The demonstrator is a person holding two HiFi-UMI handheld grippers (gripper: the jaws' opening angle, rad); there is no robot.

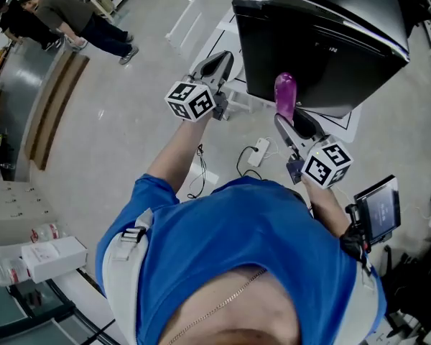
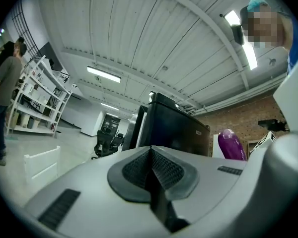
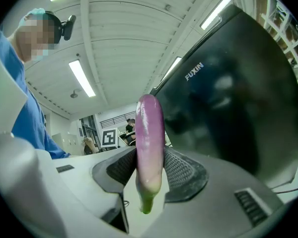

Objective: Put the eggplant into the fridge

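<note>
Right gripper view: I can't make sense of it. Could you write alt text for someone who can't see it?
A purple eggplant, green stem end pointing down in the picture, is clamped between the grey padded jaws of the right gripper. A black fridge fills the right side. A person in blue stands at the left under ceiling strip lights.

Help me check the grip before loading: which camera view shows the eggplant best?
The right gripper view: the eggplant fills the centre, clamped in the right gripper, green stem end down. The head view shows it small, sticking up in front of the fridge. The left gripper view catches only its purple end, far right.
</note>
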